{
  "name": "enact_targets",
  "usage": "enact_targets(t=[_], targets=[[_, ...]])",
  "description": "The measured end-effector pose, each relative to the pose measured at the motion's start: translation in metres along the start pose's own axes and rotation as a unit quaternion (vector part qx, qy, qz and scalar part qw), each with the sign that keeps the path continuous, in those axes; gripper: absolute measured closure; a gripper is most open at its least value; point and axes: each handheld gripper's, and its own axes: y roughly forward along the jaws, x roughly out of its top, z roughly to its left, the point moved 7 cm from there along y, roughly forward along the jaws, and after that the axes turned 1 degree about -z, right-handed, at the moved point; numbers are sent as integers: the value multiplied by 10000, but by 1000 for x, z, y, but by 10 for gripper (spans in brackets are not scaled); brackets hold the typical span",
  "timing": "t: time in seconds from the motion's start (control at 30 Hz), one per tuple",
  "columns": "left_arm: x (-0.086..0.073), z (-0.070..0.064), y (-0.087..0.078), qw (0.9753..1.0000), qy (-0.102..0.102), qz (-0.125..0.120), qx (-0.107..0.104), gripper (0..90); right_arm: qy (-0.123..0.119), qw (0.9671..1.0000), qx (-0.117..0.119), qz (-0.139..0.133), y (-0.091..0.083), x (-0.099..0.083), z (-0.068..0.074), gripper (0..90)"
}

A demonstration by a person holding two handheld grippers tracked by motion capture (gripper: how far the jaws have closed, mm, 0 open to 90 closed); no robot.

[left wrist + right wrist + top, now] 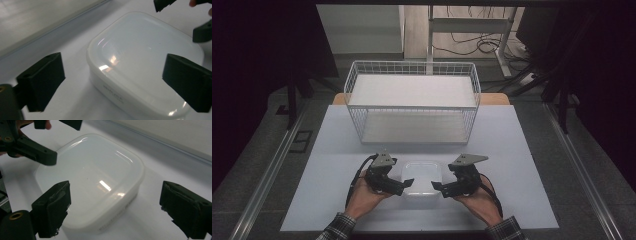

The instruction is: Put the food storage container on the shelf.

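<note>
I'm holding both grippers, left [406,184] and right [437,187], jaws spread wide, either side of the box [422,179] at bottom center, each about equally close.

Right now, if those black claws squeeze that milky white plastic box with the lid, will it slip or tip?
The milky white plastic box looks glossy, so it may slip. It is low and flat-bottomed, so tipping seems unlikely. It probably is light; its contents cannot be seen.
</note>
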Motion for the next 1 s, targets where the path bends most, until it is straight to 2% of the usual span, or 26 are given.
enact_targets(t=[0.07, 0.1, 0.17, 0.2, 0.23, 0.27, 0.3, 0.33, 0.43, 0.5, 0.57, 0.6, 0.63, 0.67, 0.7, 0.73, 0.87, 0.9, 0.93, 0.97, 1.0], targets=[[-2, 1, 7, 9998, -157, 30, -106, 16, 35, 10000, 26, 44, 3, 0, 1, 87], [-3, 1, 9, 9998, -156, 38, -145, 12, 44, 9999, 66, 91, 8, 0, 1, 82], [-5, 0, 11, 9988, -339, 13, -342, 17, 58, 9998, 113, 149, 13, 0, 1, 78], [-7, -2, 12, 9975, -447, 19, -545, 28, 121, 9995, 186, 241, 19, -1, 2, 72], [-7, -2, 12, 9975, -447, 19, -545, 38, 195, 9991, 276, 253, 20, -1, 3, 74], [-10, -6, 12, 9955, -534, 34, -785, 51, 242, 9987, 339, 278, 20, -2, 4, 88], [-10, -6, 12, 9955, -534, 34, -785, 75, 283, 9983, 428, 280, 20, -2, 5, 106], [-11, -8, 11, 9943, -561, 26, -903, 75, 283, 9983, 428, 280, 20, -2, 5, 106], [-14, -14, 5, 9946, -638, 79, -814, 111, 311, 9978, 477, 326, 16, -6, 10, 124], [-13, -17, -3, 9957, -679, 38, -629, 173, 387, 9974, 476, 368, 12, -9, 13, 175], [-13, -18, -12, 9955, -769, -2, -555, 289, 522, 9962, 582, 371, 5, -13, 14, 270], [-15, -19, -19, 9951, -884, -47, -449, 402, 706, 9953, 587, 295, -3, -16, 15, 382], [-15, -19, -19, 9951, -884, -47, -449, 448, 706, 9953, 587, 295, -3, -16, 15, 382], [-16, -19, -23, 9945, -963, -69, -413, 448, 720, 9956, 550, 251, -6, -16, 15, 436], [-17, -19, -24, 9940, -995, -64, -439, 524, 720, 9963, 425, 189, -11, -15, 14, 536], [-18, -20, -28, 9929, -1075, -128, -500, 573, 749, 9963, 384, 156, -16, -14, 14, 586], [-17, -19, -33, 9900, -1256, -314, -560, 660, 1036, 9939, 366, 35, -20, -14, 14, 666], [-17, -19, -33, 9900, -1256, -314, -560, 678, 1036, 9939, 366, 35, -20, -14, 14, 666], [-15, -18, -34, 9879, -1353, -433, -618, 706, 1084, 9936, 303, -45, -22, -13, 12, 705], [-15, -18, -34, 9879, -1353, -433, -618, 724, 1085, 9937, 269, -80, -24, -12, 11, 721], [-14, -17, -34, 9867, -1409, -471, -653, 724, 1085, 9937, 269, -80, -24, -12, 11, 721]])
